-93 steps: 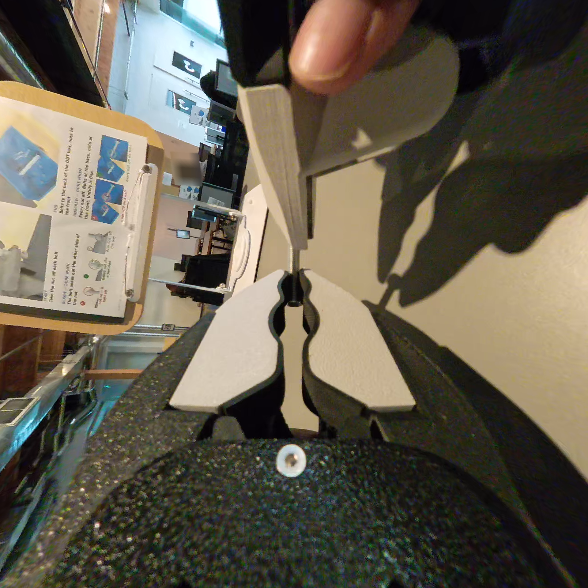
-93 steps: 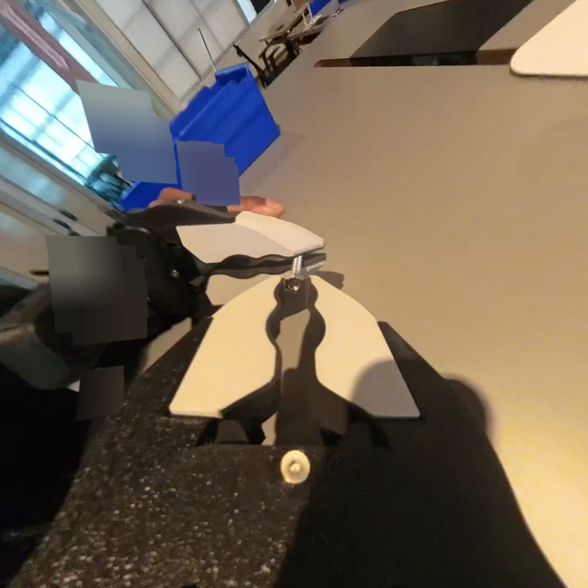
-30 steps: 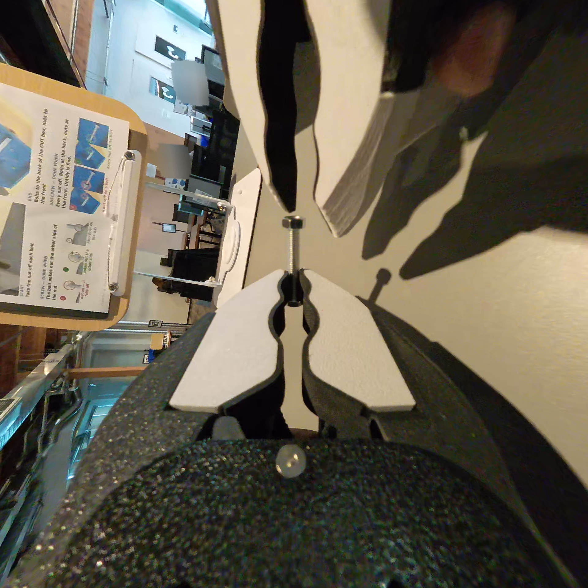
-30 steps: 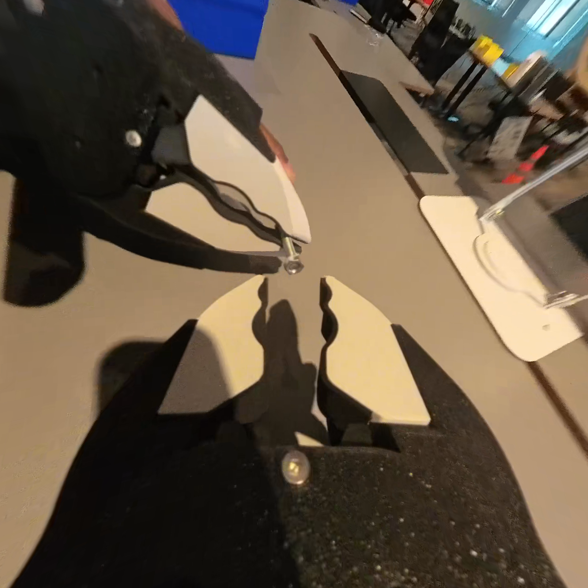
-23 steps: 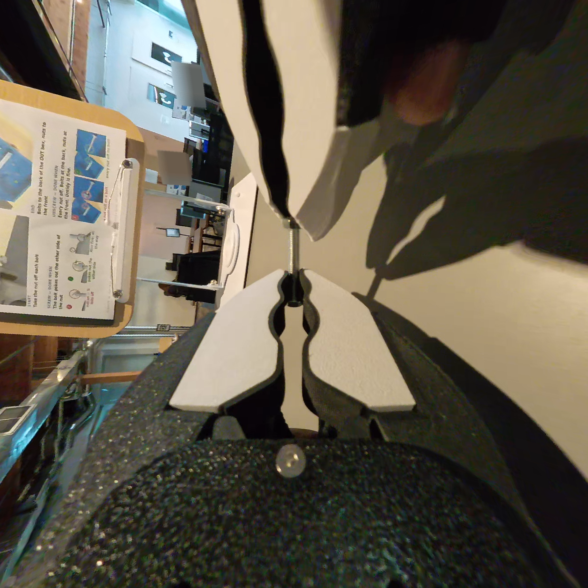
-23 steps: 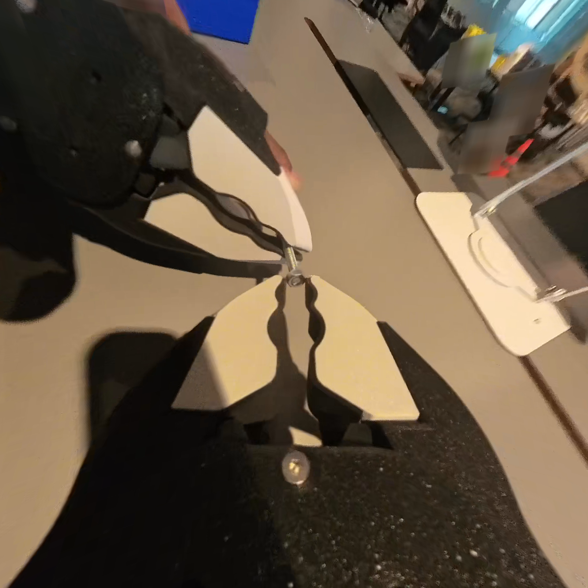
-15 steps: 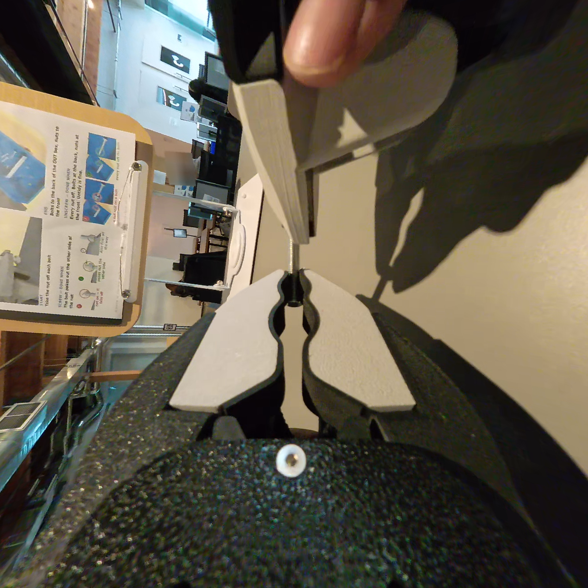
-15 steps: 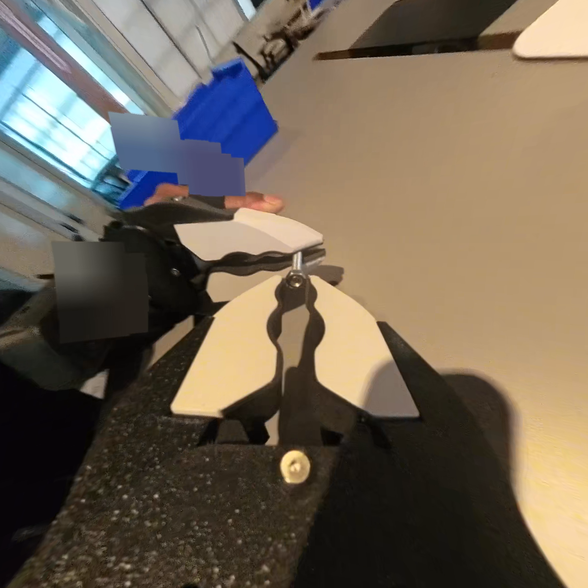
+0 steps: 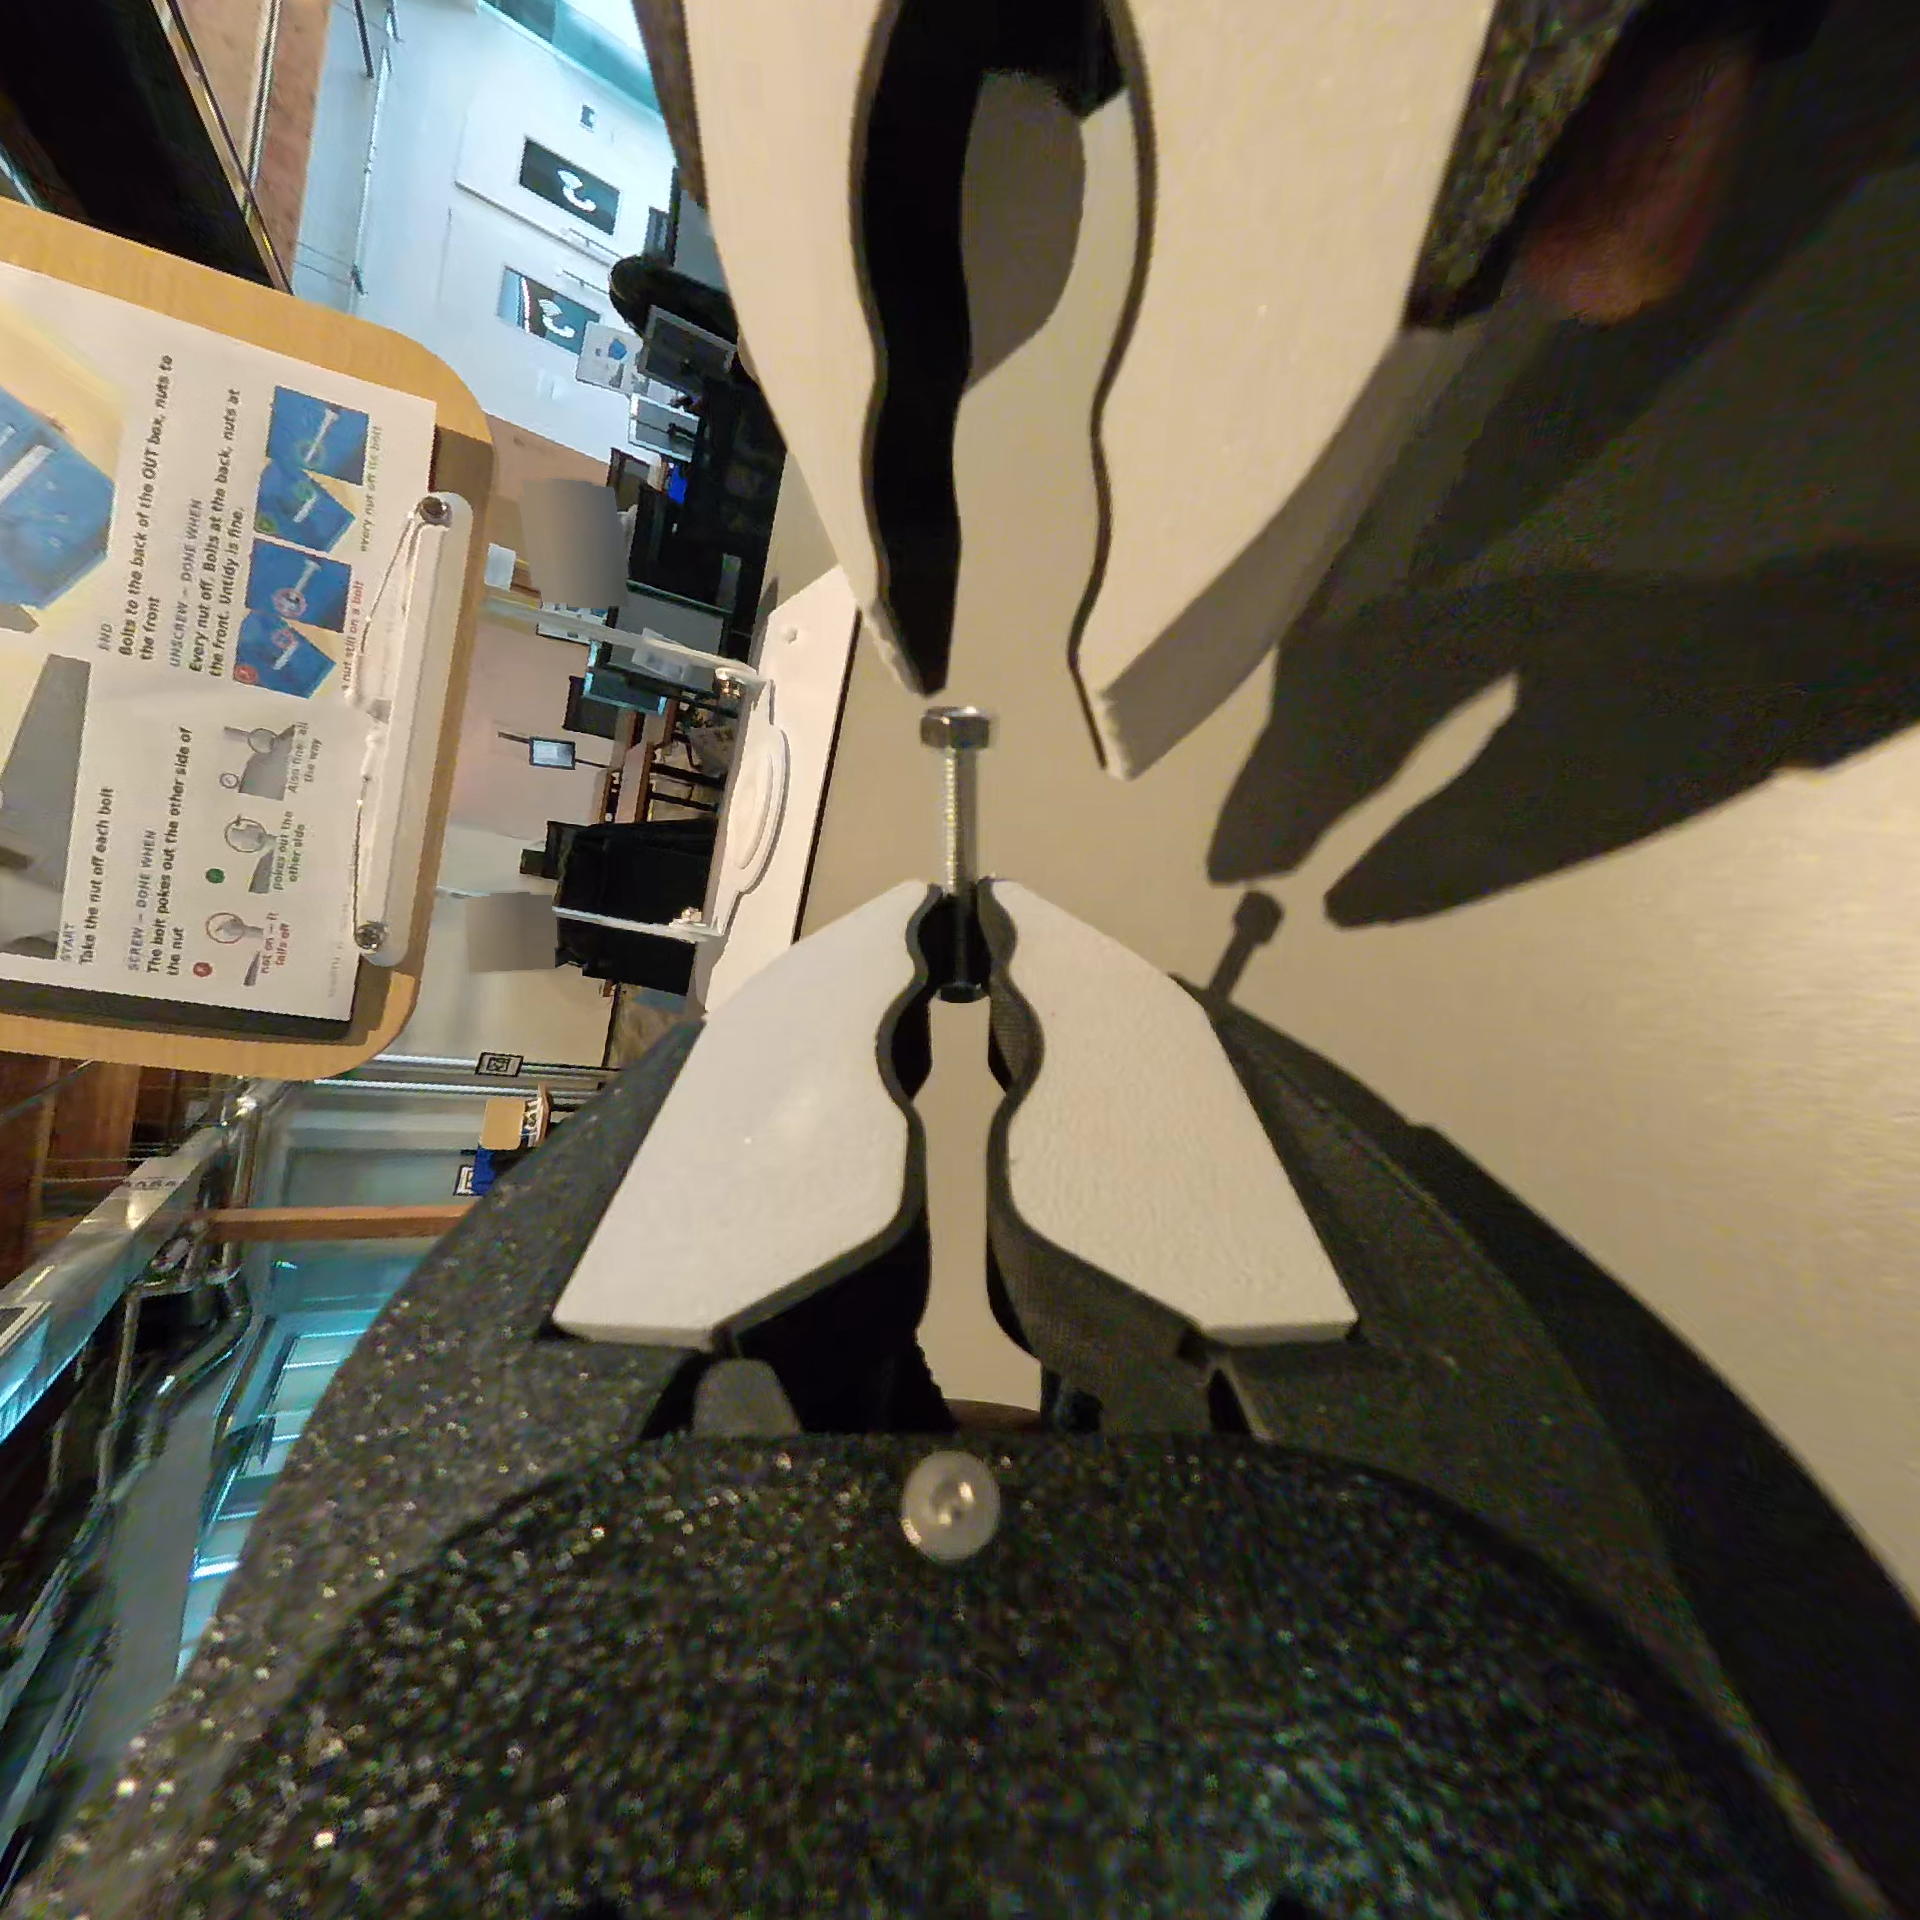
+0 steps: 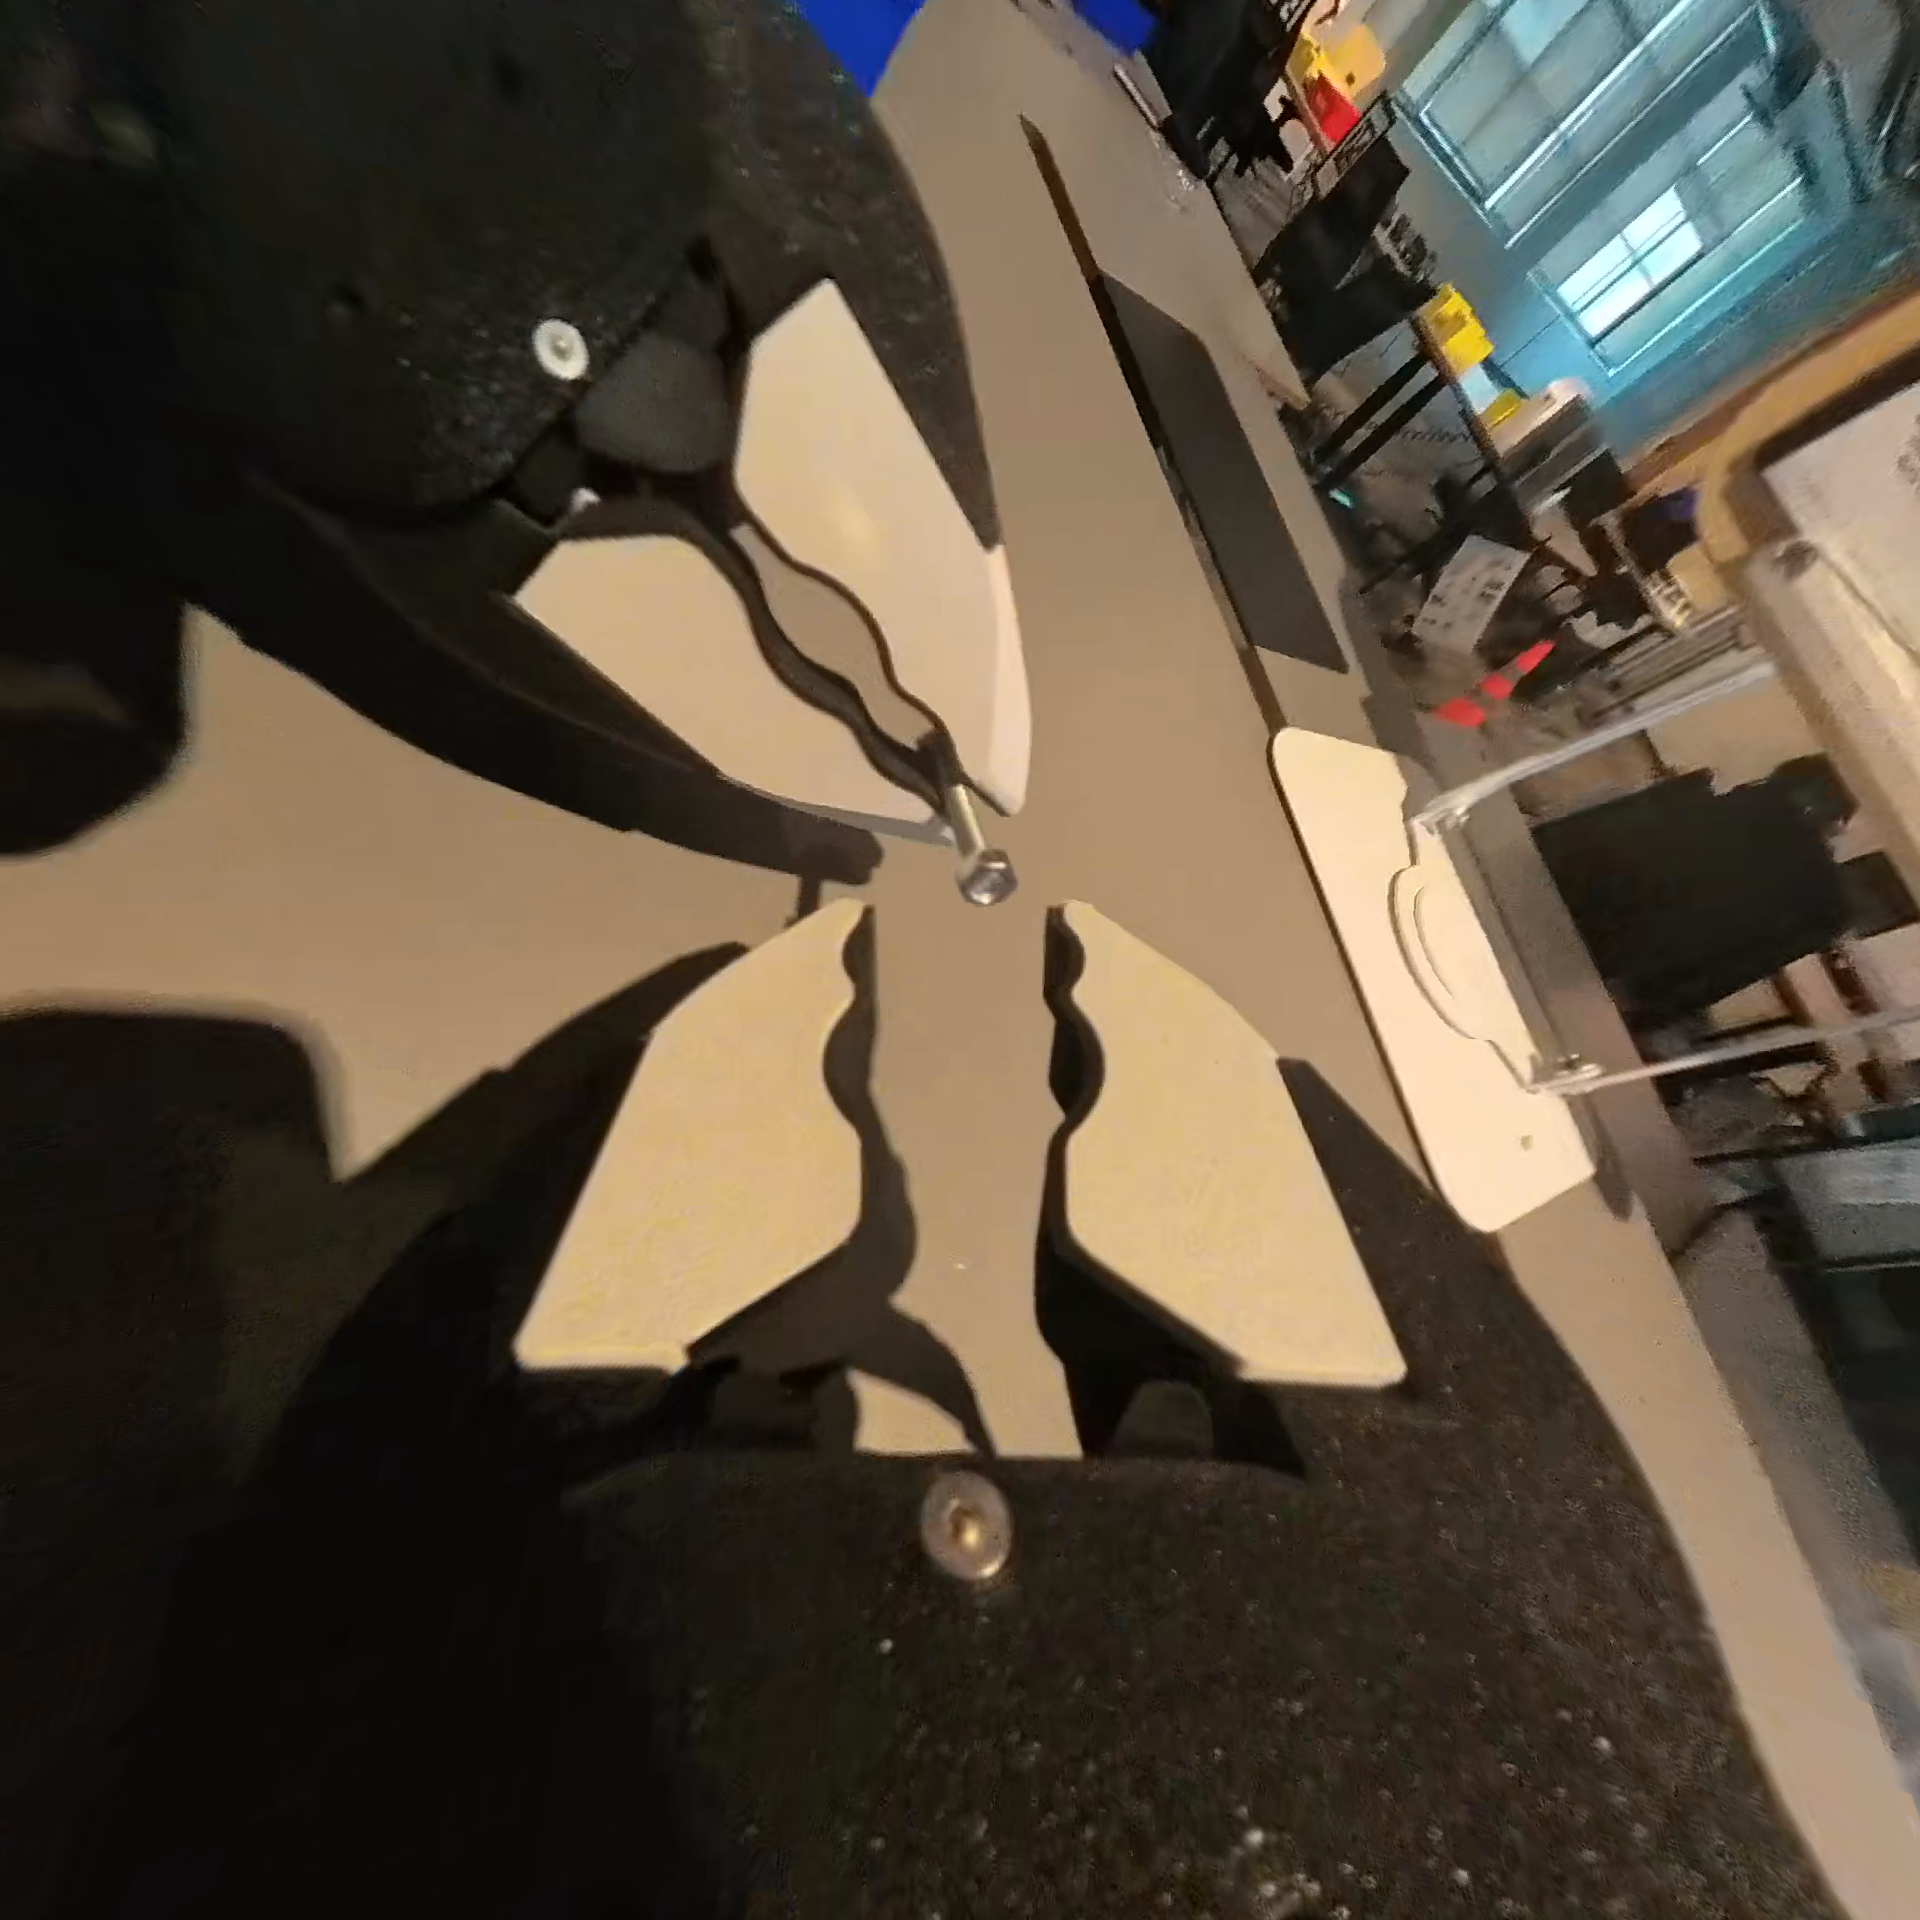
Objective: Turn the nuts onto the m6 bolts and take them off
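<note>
My left gripper (image 9: 958, 902) is shut on the head end of a silver bolt (image 9: 957, 821) that points away from it. A hex nut (image 9: 957, 728) sits at the bolt's far tip. My right gripper shows in the left wrist view (image 9: 1013, 717), open, its fingertips just beyond the nut and not touching it. In the right wrist view my right gripper (image 10: 958, 914) is open, with the nut (image 10: 985, 875) and bolt (image 10: 964, 816) just past its tips. The left gripper (image 10: 951, 769) reaches in from the upper left holding the bolt.
The beige table (image 9: 1558, 1039) lies under both grippers. A white base plate with a clear stand (image 10: 1434, 997) sits at the table's edge. An instruction sheet on a wooden board (image 9: 208, 675) stands beyond. A blue bin (image 10: 862, 42) is far back.
Half a second ago my right gripper was shut on the nut and turned on its side. Now it has let go, opened and rotated back. The left gripper has held still.
</note>
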Available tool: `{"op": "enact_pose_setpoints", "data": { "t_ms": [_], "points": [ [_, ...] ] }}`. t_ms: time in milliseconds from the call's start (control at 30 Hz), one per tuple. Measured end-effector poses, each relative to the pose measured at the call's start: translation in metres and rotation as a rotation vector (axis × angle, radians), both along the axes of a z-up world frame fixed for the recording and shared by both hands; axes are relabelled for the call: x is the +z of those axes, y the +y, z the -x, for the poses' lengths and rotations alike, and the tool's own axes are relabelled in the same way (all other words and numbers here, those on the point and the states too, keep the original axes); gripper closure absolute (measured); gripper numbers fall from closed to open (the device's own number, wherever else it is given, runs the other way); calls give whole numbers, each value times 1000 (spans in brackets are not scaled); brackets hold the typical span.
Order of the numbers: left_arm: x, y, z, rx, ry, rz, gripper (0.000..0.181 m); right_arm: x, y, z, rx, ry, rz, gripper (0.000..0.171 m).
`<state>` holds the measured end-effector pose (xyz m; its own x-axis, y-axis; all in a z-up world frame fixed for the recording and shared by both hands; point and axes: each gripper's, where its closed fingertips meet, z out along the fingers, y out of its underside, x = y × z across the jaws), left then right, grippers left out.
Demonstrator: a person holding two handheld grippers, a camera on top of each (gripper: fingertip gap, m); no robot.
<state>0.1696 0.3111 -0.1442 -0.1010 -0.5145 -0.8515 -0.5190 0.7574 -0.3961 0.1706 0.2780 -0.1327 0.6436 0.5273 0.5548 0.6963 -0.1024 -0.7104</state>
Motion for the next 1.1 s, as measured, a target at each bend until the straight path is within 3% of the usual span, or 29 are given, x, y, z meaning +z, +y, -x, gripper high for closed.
{"op": "enact_pose_setpoints", "data": {
  "t_ms": [433, 533, 633, 800, 967, 1000, 1100],
  "points": [
    [-3, -9, -2, -50, 13, 5, 176, 0, -1, 1, 0, -81, -21, 157],
    [-3, -8, -1, -45, 23, -30, 176, -3, -1, 0, -19, -28, 32, 161],
    [-4, -5, 0, -27, 44, -82, 176, -7, 0, 2, -80, 156, 175, 161],
    [-4, -3, 0, -19, 63, -138, 176, -9, -2, 7, -181, 678, 487, 160],
    [2, -6, -2, -28, 14, -82, 176, 4, -4, 11, -107, 1117, 636, 160],
    [3, -6, -2, -25, 7, -70, 176, 7, -3, 12, -72, 1152, 640, 156],
    [3, -3, 0, -15, -6, -35, 176, 13, 1, 8, -28, 1119, 565, 117]
  ]
}}
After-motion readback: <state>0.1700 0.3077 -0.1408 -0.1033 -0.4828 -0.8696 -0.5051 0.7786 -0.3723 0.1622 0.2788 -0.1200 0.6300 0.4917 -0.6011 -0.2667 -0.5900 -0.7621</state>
